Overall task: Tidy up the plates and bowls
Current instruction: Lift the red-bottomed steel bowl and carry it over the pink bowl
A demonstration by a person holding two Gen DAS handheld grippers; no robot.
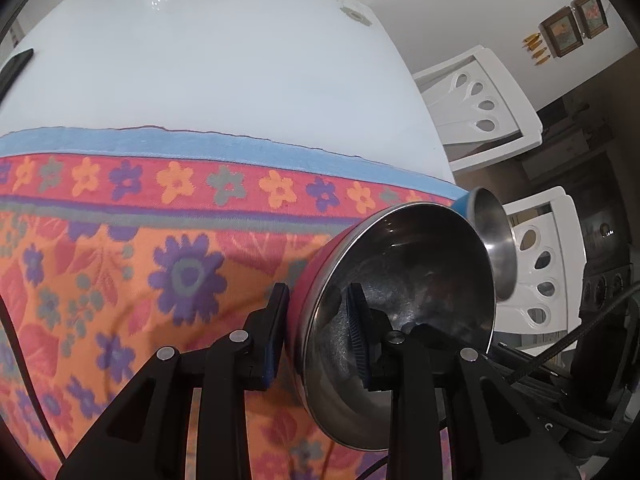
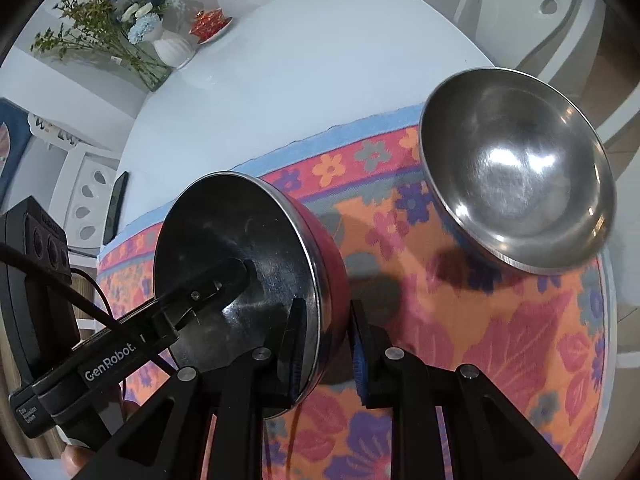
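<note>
A steel bowl with a pink outside is held on edge above the floral cloth. My left gripper is shut on its rim, one finger outside, one inside. My right gripper is shut on the same pink bowl at another part of the rim; the left gripper's finger shows inside it. A second steel bowl with a blue outside rests tilted on the cloth at the right, seen edge-on in the left wrist view.
The cloth covers the near part of a white table. A dark phone lies at its left edge. A vase of flowers and a red dish stand at the far end. White chairs stand alongside.
</note>
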